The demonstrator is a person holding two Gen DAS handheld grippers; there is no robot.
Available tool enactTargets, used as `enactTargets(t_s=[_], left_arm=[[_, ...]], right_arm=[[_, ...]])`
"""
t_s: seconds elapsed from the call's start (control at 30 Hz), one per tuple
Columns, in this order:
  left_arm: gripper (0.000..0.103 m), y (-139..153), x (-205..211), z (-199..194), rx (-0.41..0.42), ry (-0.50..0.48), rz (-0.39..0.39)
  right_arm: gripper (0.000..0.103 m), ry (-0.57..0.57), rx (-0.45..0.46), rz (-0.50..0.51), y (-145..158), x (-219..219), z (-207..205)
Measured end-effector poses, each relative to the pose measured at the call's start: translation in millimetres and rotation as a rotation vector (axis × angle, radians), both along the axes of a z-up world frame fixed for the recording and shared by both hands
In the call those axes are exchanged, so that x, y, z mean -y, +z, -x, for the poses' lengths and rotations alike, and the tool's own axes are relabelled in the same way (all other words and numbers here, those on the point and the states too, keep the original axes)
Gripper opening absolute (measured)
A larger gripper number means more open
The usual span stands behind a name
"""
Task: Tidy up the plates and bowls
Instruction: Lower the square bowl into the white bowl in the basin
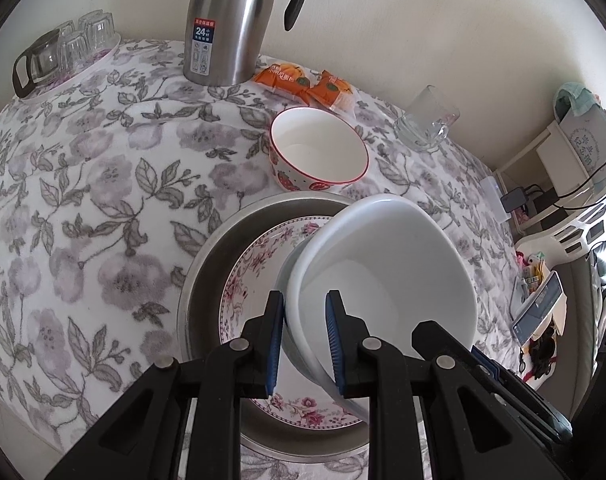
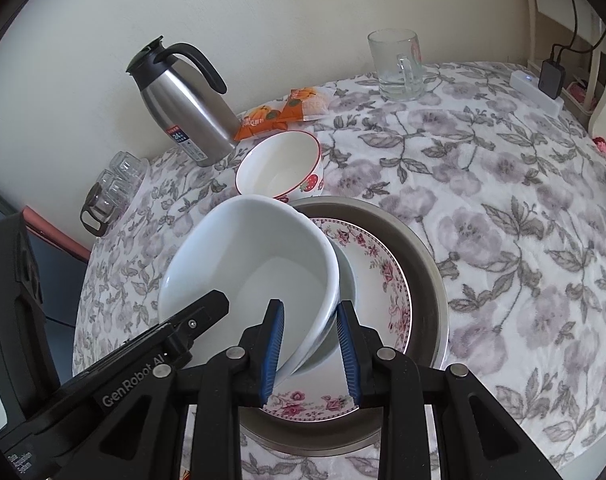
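Left wrist view: the left gripper [image 1: 305, 344] is seen narrowed onto the rim of a white bowl [image 1: 387, 280], one blue pad outside the wall and one inside. In the right wrist view the right gripper [image 2: 311, 352] is clamped the same way on the opposite rim of the white bowl [image 2: 259, 264], so the bowl is carried between both, tilted, over a floral plate [image 1: 259, 264]. That plate is already nested in a metal pan [image 1: 207, 264] on the flowered tablecloth [image 1: 83, 200]. Whether the bowl's base touches the plate cannot be told. A strawberry bowl [image 1: 317, 152] stands just beyond the pan, not yet stacked, so the task is judged roughly midway. Both grippers are angled steeply downward, side by side, the left one's body showing in the right view.
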State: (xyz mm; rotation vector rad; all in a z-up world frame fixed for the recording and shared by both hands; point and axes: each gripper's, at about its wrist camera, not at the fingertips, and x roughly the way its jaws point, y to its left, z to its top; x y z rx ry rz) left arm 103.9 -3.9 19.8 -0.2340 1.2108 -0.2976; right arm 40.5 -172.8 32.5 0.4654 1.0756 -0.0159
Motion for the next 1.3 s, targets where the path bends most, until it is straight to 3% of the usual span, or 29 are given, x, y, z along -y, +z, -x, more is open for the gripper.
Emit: enactTargets(t_s=[0.17,0.7,1.3], left_arm=[[0.023,-7,-2,-2,-0.023,0.010,0.004],[0.023,8,-12,-2,0.023,0.034,0.041],[0.023,25,-20,2,0.070,0.048,0.048]], right_arm=[[0.030,-0.016,-0.011,-0.022,-7,4,-1],[0.029,-0.025,-0.022,-0.037,-11,7,-3],[0.030,-0.023,0.038,0.005,11,8,4]])
